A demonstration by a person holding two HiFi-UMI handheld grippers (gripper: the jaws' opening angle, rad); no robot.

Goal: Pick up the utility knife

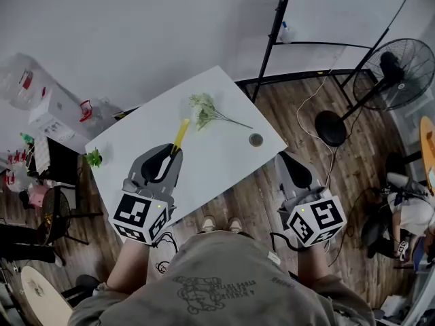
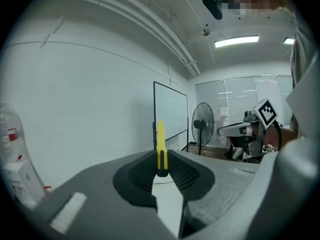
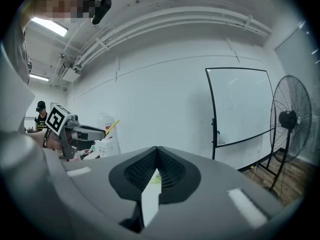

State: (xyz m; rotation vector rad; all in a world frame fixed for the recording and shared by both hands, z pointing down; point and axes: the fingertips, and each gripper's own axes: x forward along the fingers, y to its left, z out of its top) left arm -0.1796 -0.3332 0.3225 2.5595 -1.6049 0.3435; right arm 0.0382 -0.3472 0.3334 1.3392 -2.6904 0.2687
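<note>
Jaws of left gripper (image 1: 172, 153) clamp utility knife (image 1: 180, 134) over table (image 1: 224, 151); right gripper (image 1: 285, 159) closed, empty, beyond edge.

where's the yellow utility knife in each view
Head view: the yellow utility knife juts from the left gripper, left of centre, over the white table.
Left gripper view: the knife stands at centre, clamped between the jaws.
Right gripper view: small, at left, midway up.
Shared landmark: the black standing fan.
</note>
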